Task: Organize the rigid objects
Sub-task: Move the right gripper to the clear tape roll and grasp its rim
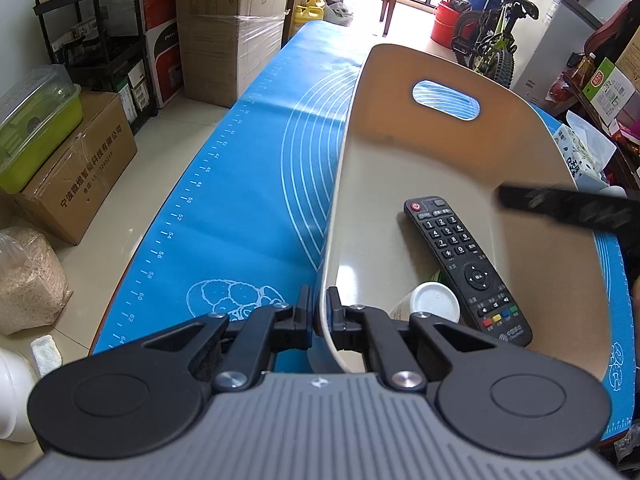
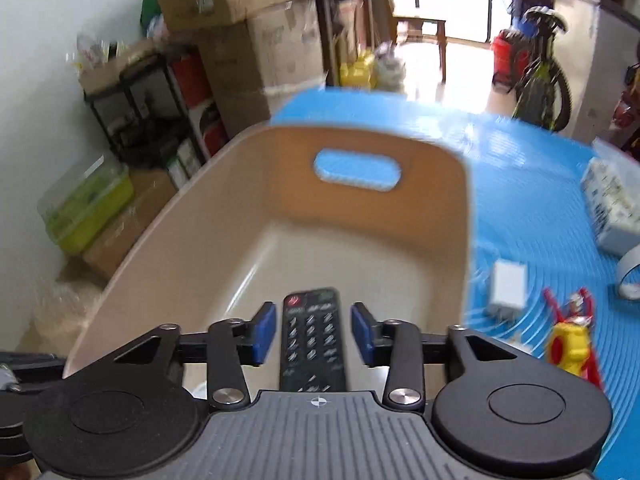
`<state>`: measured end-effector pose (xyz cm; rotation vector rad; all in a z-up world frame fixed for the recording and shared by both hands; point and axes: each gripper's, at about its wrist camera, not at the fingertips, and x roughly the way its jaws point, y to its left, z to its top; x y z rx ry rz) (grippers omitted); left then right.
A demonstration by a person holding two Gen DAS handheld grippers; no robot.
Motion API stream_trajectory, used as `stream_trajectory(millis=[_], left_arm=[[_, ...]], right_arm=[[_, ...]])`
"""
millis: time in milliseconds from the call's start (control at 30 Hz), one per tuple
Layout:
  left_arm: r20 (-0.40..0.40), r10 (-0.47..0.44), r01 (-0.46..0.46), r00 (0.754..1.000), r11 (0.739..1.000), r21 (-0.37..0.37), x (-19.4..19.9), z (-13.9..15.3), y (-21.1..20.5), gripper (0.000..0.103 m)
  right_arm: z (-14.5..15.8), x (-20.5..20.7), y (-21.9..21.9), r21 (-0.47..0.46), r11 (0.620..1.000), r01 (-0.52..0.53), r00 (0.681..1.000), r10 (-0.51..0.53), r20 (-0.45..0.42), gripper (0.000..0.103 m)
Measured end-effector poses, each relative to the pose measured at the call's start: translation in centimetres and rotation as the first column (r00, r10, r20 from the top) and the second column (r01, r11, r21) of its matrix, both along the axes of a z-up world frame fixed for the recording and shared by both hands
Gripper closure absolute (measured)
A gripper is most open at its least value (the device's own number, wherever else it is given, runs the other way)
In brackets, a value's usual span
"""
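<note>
A beige plastic bin (image 1: 400, 152) with a handle slot stands on the blue mat (image 1: 248, 184). My left gripper (image 1: 319, 320) is shut on the bin's near left wall. A black remote (image 1: 466, 268) lies inside the bin beside a white-lidded cup (image 1: 434, 302). In the right wrist view the bin (image 2: 248, 240) is below my right gripper (image 2: 314, 334), which is open, its blue pads either side of the remote (image 2: 314, 340) without touching it. A blurred black finger (image 1: 560, 206) of the right gripper shows at the bin's right rim.
On the mat right of the bin lie a white charger (image 2: 507, 290), a red and yellow toy figure (image 2: 572, 334), a tape roll (image 2: 628, 276) and a tissue pack (image 2: 612, 200). Cardboard boxes (image 1: 228, 32), a black shelf and a green crate (image 1: 36, 128) stand on the floor left.
</note>
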<state>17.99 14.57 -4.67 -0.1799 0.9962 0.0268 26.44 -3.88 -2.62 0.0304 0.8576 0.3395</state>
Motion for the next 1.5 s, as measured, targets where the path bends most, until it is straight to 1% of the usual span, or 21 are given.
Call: stream_trajectory(millis=[67, 167, 300, 400, 500, 667, 733, 833, 1000, 1100, 1200, 1267, 1367, 1400, 1433, 1500], left_arm=[[0.000, 0.000, 0.000, 1.000, 1.000, 0.001, 0.0, 0.0, 0.0, 0.095], [0.000, 0.000, 0.000, 1.000, 1.000, 0.000, 0.0, 0.0, 0.0, 0.095], [0.000, 0.000, 0.000, 1.000, 1.000, 0.001, 0.0, 0.0, 0.0, 0.095], [0.000, 0.000, 0.000, 1.000, 1.000, 0.000, 0.0, 0.0, 0.0, 0.095], [-0.001, 0.000, 0.000, 1.000, 1.000, 0.000, 0.0, 0.0, 0.0, 0.095], [-0.004, 0.002, -0.002, 1.000, 1.000, -0.001, 0.0, -0.1, 0.1, 0.095], [-0.004, 0.002, -0.002, 1.000, 1.000, 0.001, 0.1, -0.1, 0.2, 0.095], [-0.004, 0.001, -0.001, 1.000, 1.000, 0.003, 0.0, -0.1, 0.2, 0.096], [-0.006, 0.006, -0.006, 1.000, 1.000, -0.002, 0.1, -0.1, 0.2, 0.096], [-0.009, 0.006, -0.006, 1.000, 1.000, 0.000, 0.2, -0.1, 0.2, 0.096], [-0.009, 0.006, -0.006, 1.000, 1.000, -0.002, 0.3, -0.1, 0.2, 0.096], [-0.010, 0.007, -0.007, 1.000, 1.000, -0.004, 0.3, -0.2, 0.2, 0.096], [-0.010, 0.007, -0.007, 1.000, 1.000, -0.004, 0.3, -0.2, 0.2, 0.096], [-0.010, 0.008, -0.008, 1.000, 1.000, -0.005, 0.4, -0.2, 0.2, 0.096], [-0.011, 0.008, -0.008, 1.000, 1.000, -0.005, 0.4, -0.2, 0.2, 0.096], [-0.011, 0.008, -0.008, 1.000, 1.000, -0.005, 0.4, -0.2, 0.2, 0.096]], right_arm=[[1.4, -0.1, -1.8, 0.027, 0.999, 0.027, 0.999, -0.028, 0.041, 0.042], [2.9, 0.1, -4.9, 0.041, 0.995, 0.088, 0.991, -0.092, 0.095, 0.039], [3.1, 0.7, -9.5, 0.024, 0.981, 0.193, 0.973, -0.194, 0.126, 0.034], [1.8, 1.6, -13.1, 0.024, 0.958, 0.285, 0.951, -0.286, 0.118, 0.034], [-0.3, 2.9, -16.1, 0.008, 0.931, 0.365, 0.925, -0.363, 0.115, 0.034], [-3.8, 5.1, -19.5, 0.007, 0.881, 0.474, 0.879, -0.473, 0.058, 0.034], [-4.9, 5.7, -20.3, 0.006, 0.872, 0.490, 0.870, -0.489, 0.064, 0.033], [-6.5, 7.0, -20.9, -0.032, 0.863, 0.504, 0.861, -0.500, 0.087, 0.033], [-8.2, 9.0, -21.7, -0.048, 0.847, 0.530, 0.847, -0.525, 0.085, 0.033], [-9.2, 9.9, -21.6, -0.051, 0.847, 0.529, 0.847, -0.525, 0.084, 0.033], [-9.6, 10.6, -21.3, -0.034, 0.847, 0.531, 0.844, -0.524, 0.114, 0.033], [-9.8, 11.0, -21.3, -0.010, 0.846, 0.533, 0.840, -0.528, 0.125, 0.036], [-10.2, 11.5, -21.1, -0.015, 0.850, 0.526, 0.846, -0.521, 0.118, 0.065], [-10.3, 11.5, -21.0, -0.015, 0.854, 0.520, 0.849, -0.515, 0.118, 0.082], [-10.2, 11.4, -20.8, -0.023, 0.854, 0.520, 0.849, -0.514, 0.126, 0.084], [-10.0, 11.0, -20.7, -0.017, 0.860, 0.511, 0.853, -0.504, 0.138, 0.084]])
